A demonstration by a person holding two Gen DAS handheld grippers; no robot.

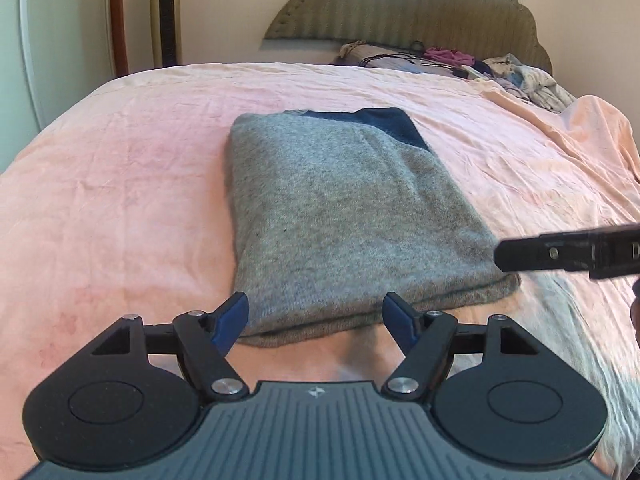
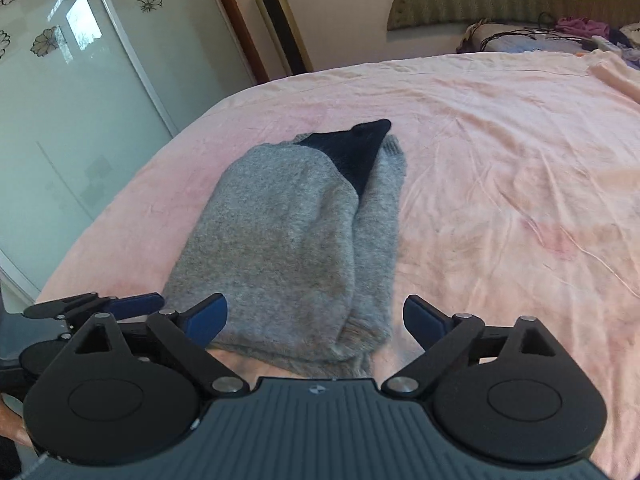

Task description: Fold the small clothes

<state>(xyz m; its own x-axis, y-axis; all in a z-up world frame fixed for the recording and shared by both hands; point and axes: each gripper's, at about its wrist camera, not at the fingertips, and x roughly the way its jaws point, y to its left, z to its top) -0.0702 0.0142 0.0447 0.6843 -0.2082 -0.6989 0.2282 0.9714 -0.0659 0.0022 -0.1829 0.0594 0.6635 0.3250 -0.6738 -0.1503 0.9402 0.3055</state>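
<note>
**Resting folded on a pink bed, a grey sweater lies free of both grippers**

Hovering just short of the near hem, the left gripper point(image 1: 316, 322) has its blue-padded jaws spread apart with nothing between them; the cloth lies beyond the pads, untouched. The right gripper point(image 2: 316, 320) is likewise released, its jaws wide and empty above the sweater's near edge. In the left wrist view one of its black fingers point(image 1: 560, 254) reaches in from the right, beside the sweater's near right corner. The grey sweater point(image 1: 340, 216) sits folded into a thick oblong near the middle of the pink bedspread point(image 1: 120, 184), a dark blue panel point(image 1: 384, 120) at its far end and a sleeve point(image 2: 380, 220) tucked along its right side. Farther back, loose clothes and cables point(image 1: 460, 60) crowd the head of the bed under a scalloped headboard point(image 1: 420, 8). A gold tower fan point(image 2: 280, 20) stands by the wall.
</note>
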